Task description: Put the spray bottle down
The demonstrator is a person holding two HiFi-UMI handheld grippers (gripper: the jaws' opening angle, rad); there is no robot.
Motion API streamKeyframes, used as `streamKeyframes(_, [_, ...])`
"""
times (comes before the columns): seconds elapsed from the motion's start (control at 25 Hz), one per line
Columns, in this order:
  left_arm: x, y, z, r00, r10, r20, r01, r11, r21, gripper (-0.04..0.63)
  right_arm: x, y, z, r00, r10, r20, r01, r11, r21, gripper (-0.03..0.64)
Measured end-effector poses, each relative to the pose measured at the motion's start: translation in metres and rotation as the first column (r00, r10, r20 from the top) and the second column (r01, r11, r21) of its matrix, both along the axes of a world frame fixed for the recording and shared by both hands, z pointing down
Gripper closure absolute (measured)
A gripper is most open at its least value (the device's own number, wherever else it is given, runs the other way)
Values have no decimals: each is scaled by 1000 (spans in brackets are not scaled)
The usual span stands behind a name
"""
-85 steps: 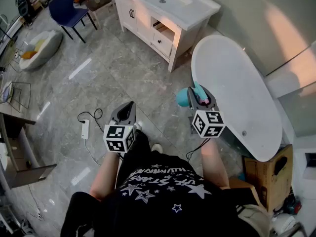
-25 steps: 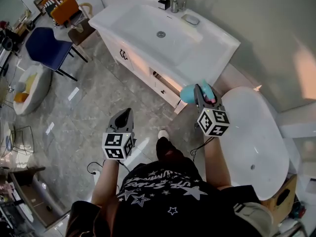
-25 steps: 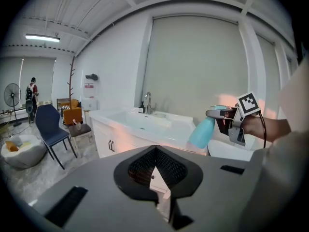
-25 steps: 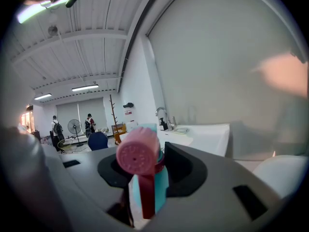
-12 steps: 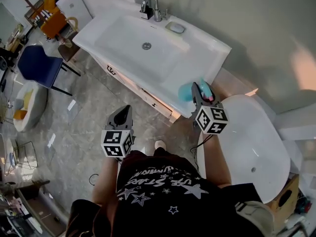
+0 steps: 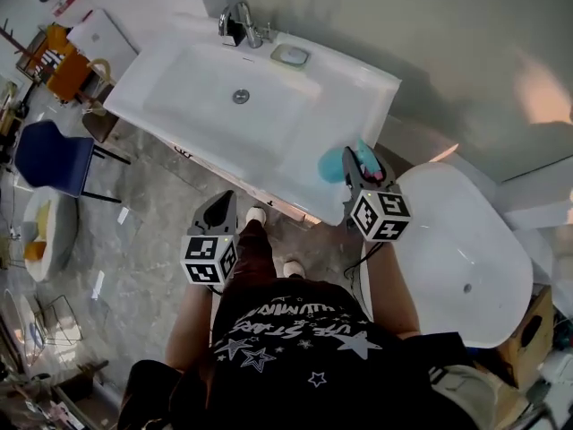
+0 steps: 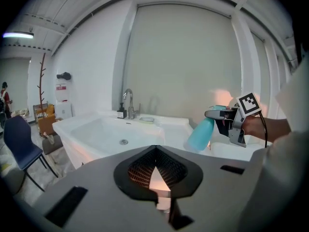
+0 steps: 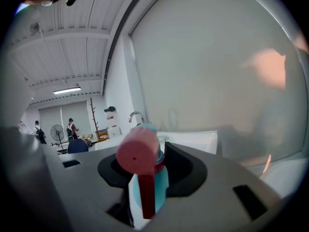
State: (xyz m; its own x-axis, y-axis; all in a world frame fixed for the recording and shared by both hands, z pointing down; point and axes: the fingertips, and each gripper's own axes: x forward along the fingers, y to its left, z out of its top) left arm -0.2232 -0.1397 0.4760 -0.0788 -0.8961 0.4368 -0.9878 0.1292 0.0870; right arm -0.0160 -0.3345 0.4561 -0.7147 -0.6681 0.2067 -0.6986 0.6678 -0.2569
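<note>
Walked up to sink bench (image 6: 363, 92); spray bottle (image 6: 335, 165) now over its near-right corner, clamped in right gripper (image 6: 361, 170) jaws. Left gripper (image 6: 223, 209) jaws closed, empty. Set-down prob. next.

Washbasin (image 6: 363, 88), white: landmark. Tap (image 6: 240, 16) stood at its back edge, with a soap dish (image 6: 290, 56) beside it. Right gripper (image 6: 360, 161) held the teal spray bottle (image 6: 335, 165) over its front right corner. Left gripper (image 6: 224, 206) hung before its front edge. Bathtub (image 6: 466, 240) lay to its right and a blue chair (image 6: 49, 158) to its left.
</note>
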Motion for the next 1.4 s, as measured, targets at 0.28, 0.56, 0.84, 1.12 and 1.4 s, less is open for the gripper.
streamKeyframes(0.28, [-30, -97, 9, 984, 179, -16, -179, 984, 10, 580, -13, -41, 10, 990, 130, -57, -129, 992, 7, 459])
streamKeyframes(0.56, [-54, -184, 18, 933, 357, -43, -358, 934, -13, 580, -31, -96, 18, 955, 282, -97, -284, 959, -7, 459])
streamKeyframes(0.84, [-73, -241, 20, 886, 460, -64, -461, 887, -6, 580, -41, -138, 20, 910, 394, -124, -397, 918, 6, 459])
streamKeyframes(1.12, [-87, -284, 24, 846, 527, -86, -529, 848, -10, 580, -54, -170, 24, 872, 454, -184, -456, 889, 35, 459])
streamKeyframes(1.4, [-86, -305, 34, 806, 581, -116, -586, 810, -14, 580, -65, -192, 40, 845, 470, -254, -473, 880, 52, 459])
